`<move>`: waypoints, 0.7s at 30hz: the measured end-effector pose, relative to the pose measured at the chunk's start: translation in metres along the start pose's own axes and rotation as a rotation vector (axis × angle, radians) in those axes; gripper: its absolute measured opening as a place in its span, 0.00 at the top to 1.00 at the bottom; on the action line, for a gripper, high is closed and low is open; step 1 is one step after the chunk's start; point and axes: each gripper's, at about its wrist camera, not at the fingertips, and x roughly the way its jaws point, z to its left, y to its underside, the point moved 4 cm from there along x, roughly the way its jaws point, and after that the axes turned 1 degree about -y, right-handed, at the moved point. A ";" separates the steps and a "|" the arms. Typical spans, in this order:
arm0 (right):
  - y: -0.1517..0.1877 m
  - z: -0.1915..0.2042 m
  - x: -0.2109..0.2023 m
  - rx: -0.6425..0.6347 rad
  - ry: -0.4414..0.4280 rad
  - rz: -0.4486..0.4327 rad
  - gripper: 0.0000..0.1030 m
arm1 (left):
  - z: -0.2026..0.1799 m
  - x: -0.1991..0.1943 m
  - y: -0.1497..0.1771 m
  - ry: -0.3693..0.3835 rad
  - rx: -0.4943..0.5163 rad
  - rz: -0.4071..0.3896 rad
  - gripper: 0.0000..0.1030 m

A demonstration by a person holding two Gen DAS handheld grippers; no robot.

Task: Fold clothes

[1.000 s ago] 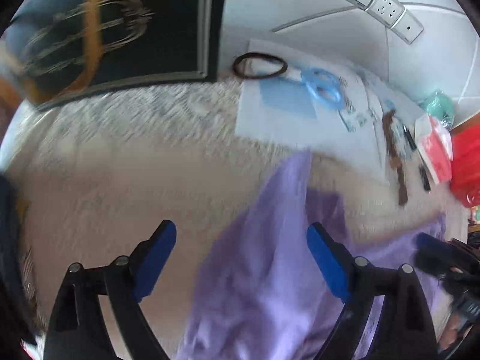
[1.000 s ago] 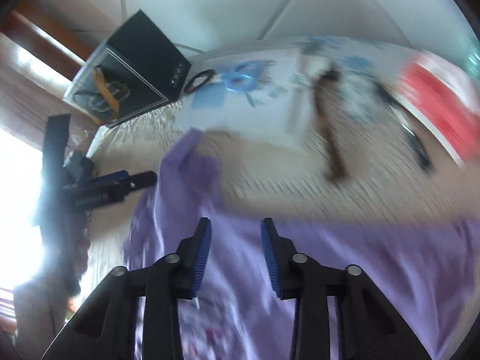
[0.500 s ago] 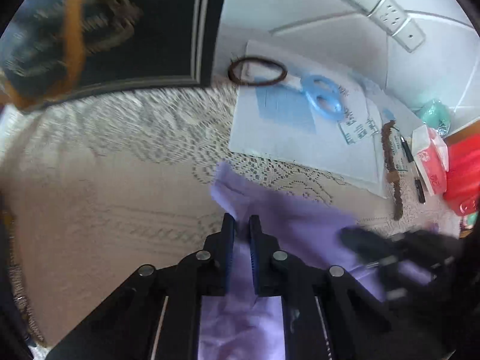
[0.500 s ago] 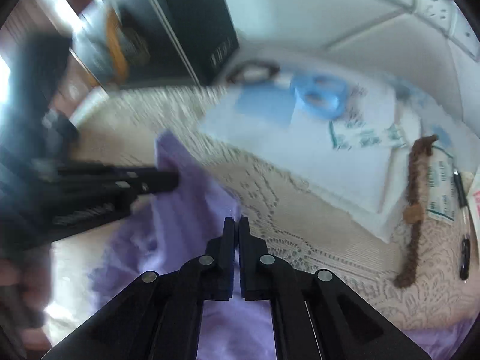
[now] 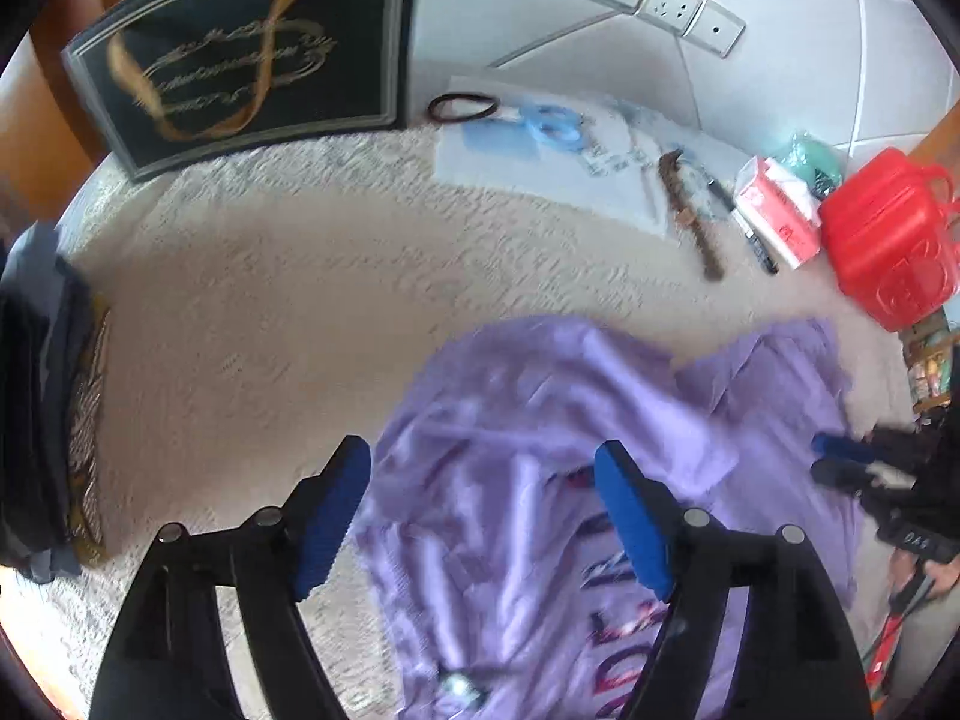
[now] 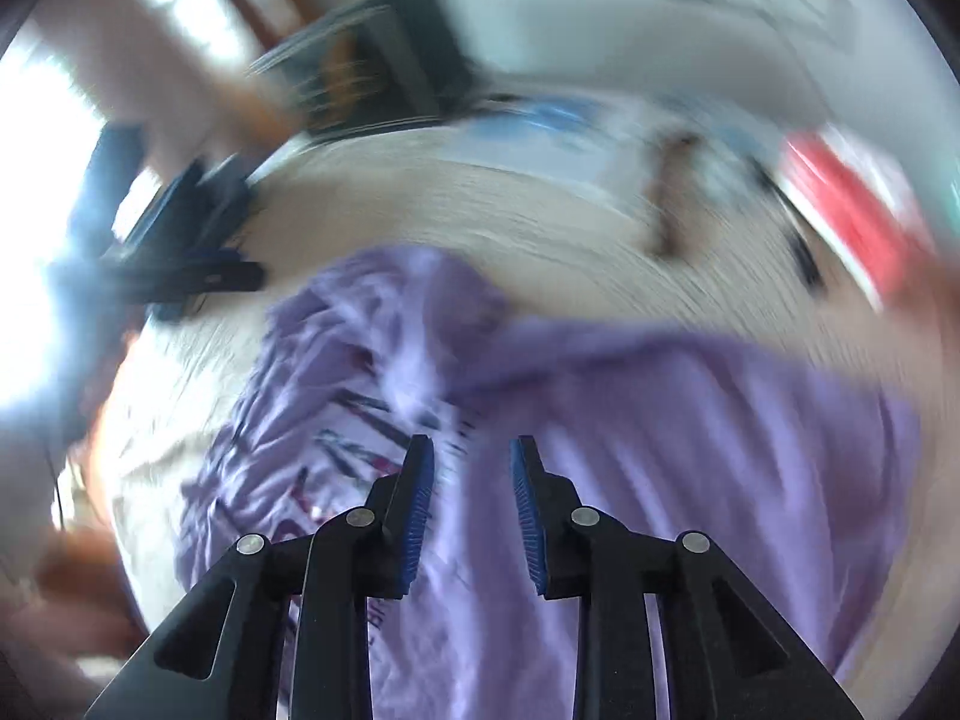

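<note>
A lilac T-shirt point(image 5: 540, 408) with dark print lies rumpled on the cream lace tablecloth point(image 5: 288, 300), one flap folded over its upper part. My left gripper point(image 5: 483, 486) hovers over the shirt's left part, its jaws opening wide, with cloth below them but nothing pinched. My right gripper point(image 6: 471, 480) hangs above the printed middle of the shirt point(image 6: 660, 450) in a blurred view, jaws opening with a narrow gap and no cloth between the pads. Each gripper shows in the other's view: the right gripper point(image 5: 840, 462) at the shirt's right edge, the left gripper point(image 6: 192, 258) at far left.
A black box with a gold ribbon point(image 5: 240, 60) stands at the back left. Papers with blue scissors point(image 5: 552, 123), a hair tie point(image 5: 462, 108), a brown strap point(image 5: 690, 210), a tissue pack point(image 5: 774, 210) and a red container point(image 5: 882, 240) line the back right. Dark folded clothes point(image 5: 36, 390) lie at left.
Half a second ago both grippers were shut on the shirt's raised edge. Now both have let go and opened, and the shirt lies lower with a flap folded over.
</note>
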 end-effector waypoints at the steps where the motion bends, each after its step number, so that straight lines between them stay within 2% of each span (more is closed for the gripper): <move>1: 0.001 -0.010 -0.002 0.065 -0.009 -0.008 0.74 | -0.007 0.005 -0.009 0.007 0.006 0.001 0.25; 4: 0.000 -0.024 -0.002 0.208 -0.051 -0.032 0.74 | -0.035 0.031 -0.041 -0.021 0.069 0.033 0.25; 7: -0.001 -0.026 0.003 0.258 -0.043 -0.037 0.74 | -0.060 0.066 -0.060 -0.030 0.121 0.112 0.25; 10: 0.009 -0.041 0.005 0.304 -0.044 -0.034 0.74 | -0.078 0.097 -0.068 -0.025 0.154 0.187 0.25; 13: 0.024 -0.064 0.003 0.335 -0.005 -0.020 0.73 | -0.089 0.116 -0.062 -0.053 0.195 0.232 0.25; 15: 0.033 -0.076 0.003 0.360 0.010 -0.013 0.73 | -0.095 0.126 -0.054 -0.079 0.223 0.257 0.34; 17: 0.040 -0.087 0.003 0.384 0.022 -0.012 0.73 | -0.097 0.122 -0.049 -0.133 0.248 0.248 0.72; 19: 0.046 -0.095 0.002 0.407 0.030 -0.017 0.73 | -0.087 0.109 -0.053 -0.151 0.202 0.217 0.95; 21: 0.051 -0.104 0.001 0.430 0.039 -0.021 0.73 | -0.074 0.092 -0.058 -0.155 0.136 0.169 0.95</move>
